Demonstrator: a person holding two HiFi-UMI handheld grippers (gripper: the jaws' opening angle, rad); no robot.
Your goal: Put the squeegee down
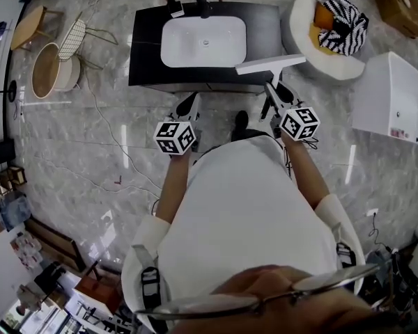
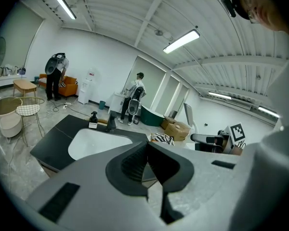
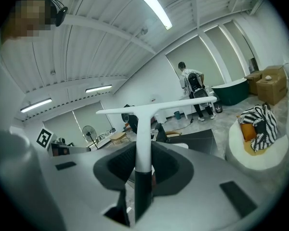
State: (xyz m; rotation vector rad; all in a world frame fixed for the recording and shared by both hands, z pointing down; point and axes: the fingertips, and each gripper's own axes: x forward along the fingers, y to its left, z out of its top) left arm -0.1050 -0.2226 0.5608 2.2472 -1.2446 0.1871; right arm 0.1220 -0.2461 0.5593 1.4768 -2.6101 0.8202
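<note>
White plastic with a dark lower grip, the squeegee (image 3: 143, 129) is not resting on anything. The right gripper (image 1: 273, 94) has its jaws clamped on the handle, with the long blade crosswise above them. In the head view the blade appears over the front right corner of the black counter (image 1: 143, 54), just right of the white basin (image 1: 203, 44). How high it hangs above the top cannot be told from there. The right gripper view shows the handle upright between the pads and the blade clear of everything around it.

The left gripper (image 1: 188, 108) is held level with the other, in front of the person's body and short of the counter's front edge. Its jaws are closed together with nothing between them.

A round white chair (image 1: 303, 19) holding a striped cushion (image 1: 345, 26) stands right of the counter. A white cabinet (image 1: 397, 96) sits further right on the grey marbled floor (image 1: 90, 131).

As I judge it, the putting-down has not begun. The squeegee has been brought close to a likely surface, the counter. It has yet to be lowered onto it, released and left lying there.
</note>
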